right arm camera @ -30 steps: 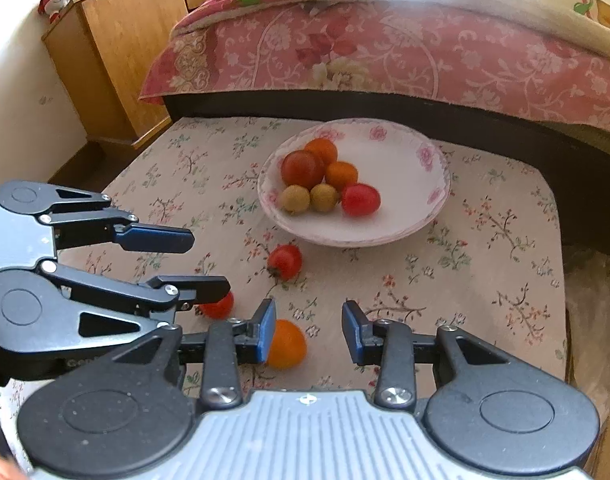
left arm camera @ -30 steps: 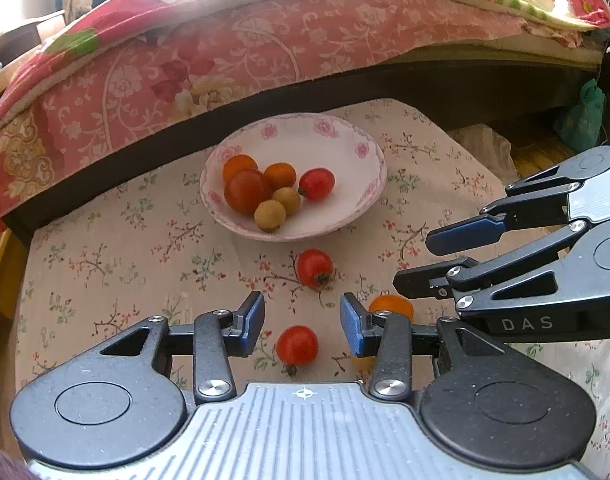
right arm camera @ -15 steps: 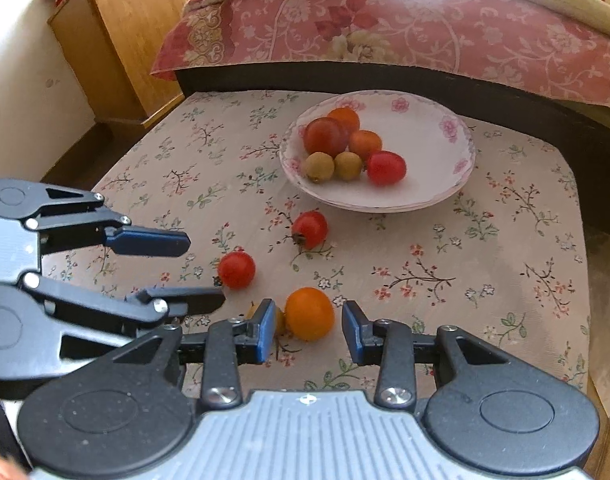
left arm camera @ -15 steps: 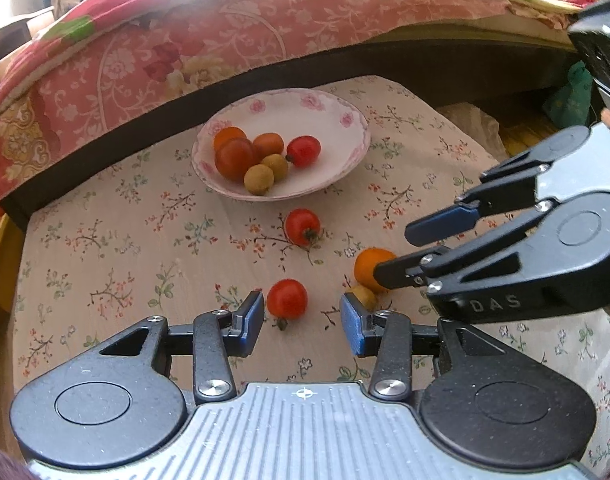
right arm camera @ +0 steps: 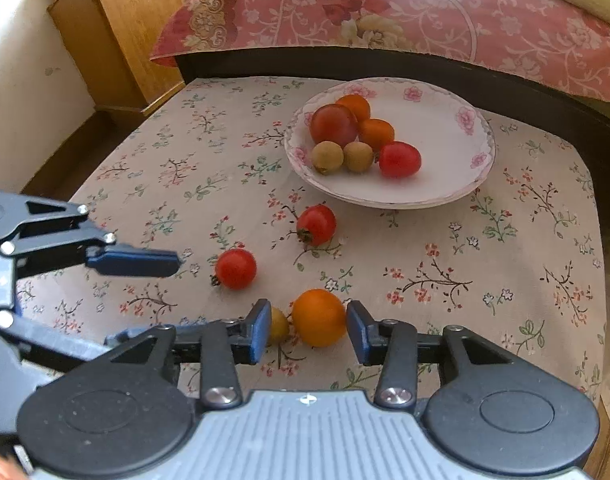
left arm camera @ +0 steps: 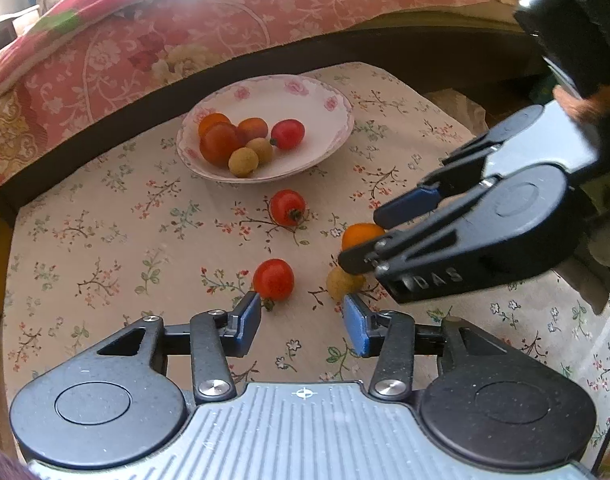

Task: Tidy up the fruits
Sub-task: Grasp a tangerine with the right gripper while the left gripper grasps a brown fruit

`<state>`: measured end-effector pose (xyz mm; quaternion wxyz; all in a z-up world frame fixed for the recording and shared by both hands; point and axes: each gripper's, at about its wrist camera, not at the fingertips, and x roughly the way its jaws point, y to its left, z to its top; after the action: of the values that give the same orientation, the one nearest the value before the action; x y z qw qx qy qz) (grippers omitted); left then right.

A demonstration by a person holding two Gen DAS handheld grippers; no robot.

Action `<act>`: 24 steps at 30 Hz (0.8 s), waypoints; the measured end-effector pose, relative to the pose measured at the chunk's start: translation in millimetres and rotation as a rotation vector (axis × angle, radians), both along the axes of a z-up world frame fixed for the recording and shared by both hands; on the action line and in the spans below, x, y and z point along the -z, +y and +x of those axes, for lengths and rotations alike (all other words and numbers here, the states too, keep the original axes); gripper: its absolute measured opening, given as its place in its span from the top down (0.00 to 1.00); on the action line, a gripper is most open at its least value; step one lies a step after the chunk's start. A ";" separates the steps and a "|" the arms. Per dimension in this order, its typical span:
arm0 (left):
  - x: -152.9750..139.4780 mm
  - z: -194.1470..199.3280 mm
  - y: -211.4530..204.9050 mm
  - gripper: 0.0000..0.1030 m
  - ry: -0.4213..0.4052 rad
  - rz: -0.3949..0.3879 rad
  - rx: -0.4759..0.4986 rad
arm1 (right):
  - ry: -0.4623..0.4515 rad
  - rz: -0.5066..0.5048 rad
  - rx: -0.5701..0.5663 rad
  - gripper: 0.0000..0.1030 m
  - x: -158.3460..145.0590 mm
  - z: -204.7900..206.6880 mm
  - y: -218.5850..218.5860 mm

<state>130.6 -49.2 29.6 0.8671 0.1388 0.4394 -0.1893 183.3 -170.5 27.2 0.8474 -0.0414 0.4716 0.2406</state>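
A low counter (right arm camera: 525,248) draped in a cream cloth printed with small flowers stands against a dark bed frame, and a pink floral quilt (right arm camera: 425,8) hangs over that frame. Toward the far side of the counter sits a shallow white bowl with pink roses on its rim (right arm camera: 475,120). Inside it, bunched at the left, are a large dark red tomato (right arm camera: 333,124), two small orange tomatoes, two tan round longans and one bright red oval cherry tomato (right arm camera: 399,159).

Four fruits lie loose on the cloth, nearer than the bowl. A red cherry tomato with a dry stem (right arm camera: 316,225) is just in front of the bowl. Another red cherry tomato (right arm camera: 235,268) lies nearer and to its left. Nearest of all are a round orange tomato (right arm camera: 319,317) and a small tan longan (right arm camera: 279,325), touching each other side by side.

The right tongs (right arm camera: 308,326) are tilted down over that pair, and their jaws have just been opening. The orange tomato sits between the blue pads with a sliver of gap on either side, so nothing is gripped. The left pad covers part of the longan.

The left tongs (left arm camera: 301,322) hang close by, also tilted down, jaws a little apart and just opened further, holding nothing. The nearer red cherry tomato (left arm camera: 273,279) lies just beyond their left fingertip and the longan (left arm camera: 341,283) just beyond the right one. A wooden bedside cabinet (right arm camera: 121,28) stands at the far left against a pale wall.
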 end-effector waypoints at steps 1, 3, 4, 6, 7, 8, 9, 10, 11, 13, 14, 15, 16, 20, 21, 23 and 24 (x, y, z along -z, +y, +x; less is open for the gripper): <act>0.7 -0.1 -0.1 0.47 0.002 0.000 0.002 | 0.004 0.005 0.007 0.57 1.1 2.1 -0.7; 2.1 0.1 -0.4 0.47 0.007 -0.001 0.006 | 0.026 0.033 0.020 0.57 2.8 6.8 -3.3; 3.0 0.3 -0.4 0.47 0.010 0.000 0.006 | 0.042 0.050 0.030 0.57 4.2 9.4 -5.0; 4.3 0.2 -0.5 0.47 0.015 0.001 0.009 | 0.058 0.058 0.050 0.57 5.4 12.9 -7.9; 4.6 0.1 -0.4 0.46 0.016 0.000 0.011 | 0.062 0.053 0.051 0.57 5.4 13.8 -9.0; 4.8 0.1 -0.3 0.46 0.018 0.000 0.012 | 0.065 0.049 0.050 0.57 5.2 14.3 -10.1; 5.2 0.1 -0.4 0.46 0.019 0.000 0.012 | 0.070 0.048 0.049 0.57 5.3 14.4 -11.0; 5.5 0.8 -0.5 0.46 0.021 0.001 0.012 | 0.076 0.049 0.047 0.57 5.3 14.2 -11.9; 5.7 0.8 -0.6 0.46 0.022 0.001 0.013 | 0.079 0.048 0.044 0.57 5.1 13.8 -12.6; 5.3 0.6 -0.6 0.46 0.023 0.000 0.016 | 0.084 0.039 0.036 0.57 4.2 13.1 -14.0; 5.4 0.4 -0.5 0.45 0.023 -0.001 0.017 | 0.091 0.036 0.036 0.57 4.2 13.2 -15.6; 5.6 0.2 -0.2 0.45 0.025 -0.001 0.018 | 0.096 0.032 0.044 0.57 4.9 13.2 -17.6; 6.3 0.3 0.1 0.45 0.027 -0.001 0.018 | 0.104 0.042 0.048 0.57 5.8 13.5 -20.0; 9.0 1.3 -0.8 0.45 0.036 0.000 0.021 | 0.126 0.068 0.058 0.57 7.6 13.3 -24.6; 9.3 1.6 -1.8 0.45 0.037 -0.002 0.025 | 0.125 0.068 0.060 0.57 7.5 13.4 -24.0; 9.6 1.5 -5.1 0.45 0.037 -0.003 0.039 | 0.123 0.073 0.061 0.57 8.1 15.5 -20.4; 9.3 0.8 -6.8 0.45 0.036 -0.003 0.045 | 0.122 0.074 0.055 0.57 7.8 16.5 -18.5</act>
<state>131.4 -56.0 20.3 0.8547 0.1440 0.4513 -0.2121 199.8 -189.1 19.4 0.8242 0.0178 0.5141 0.2368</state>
